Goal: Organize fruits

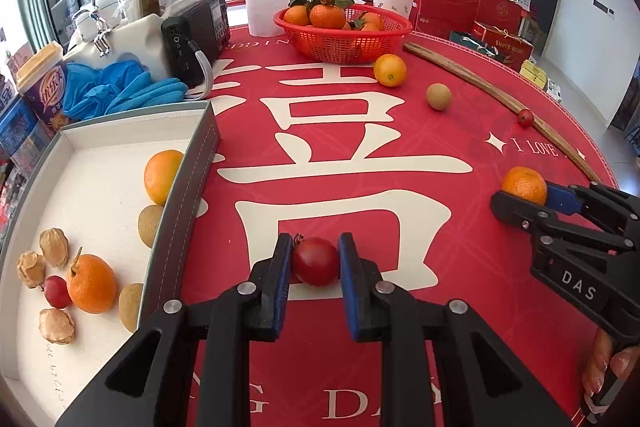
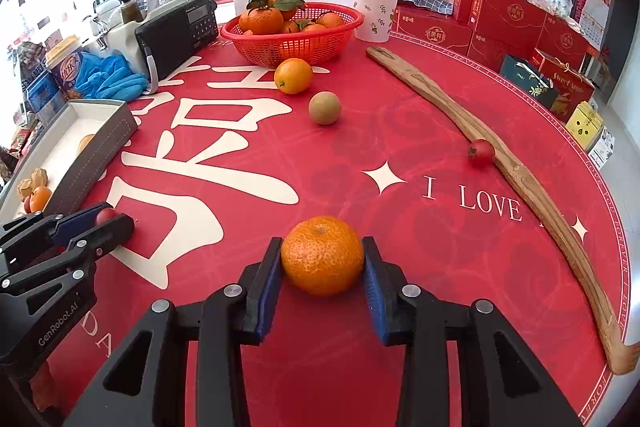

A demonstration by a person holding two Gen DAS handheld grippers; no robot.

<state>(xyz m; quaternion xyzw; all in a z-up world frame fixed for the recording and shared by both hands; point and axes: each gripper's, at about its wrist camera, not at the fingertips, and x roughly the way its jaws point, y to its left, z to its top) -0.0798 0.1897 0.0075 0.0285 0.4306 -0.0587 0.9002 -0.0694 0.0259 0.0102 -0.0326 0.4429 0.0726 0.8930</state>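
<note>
With the white tray (image 1: 100, 143) at far left already holding oranges and small fruit, left gripper (image 1: 315, 259) is clamped on a small red fruit (image 1: 316, 261) on the red tablecloth (image 1: 460, 131). Right gripper (image 2: 323, 259) pinches a mandarin (image 2: 322, 255). Loose orange (image 2: 293, 75) sits near the red basket (image 2: 292, 47).

"I LOVE" printed on my bench cloth (image 2: 472, 201), "DAS" on my right claw (image 1: 524, 202), "GenRobot.AI" on my left claw (image 2: 114, 223)
</note>
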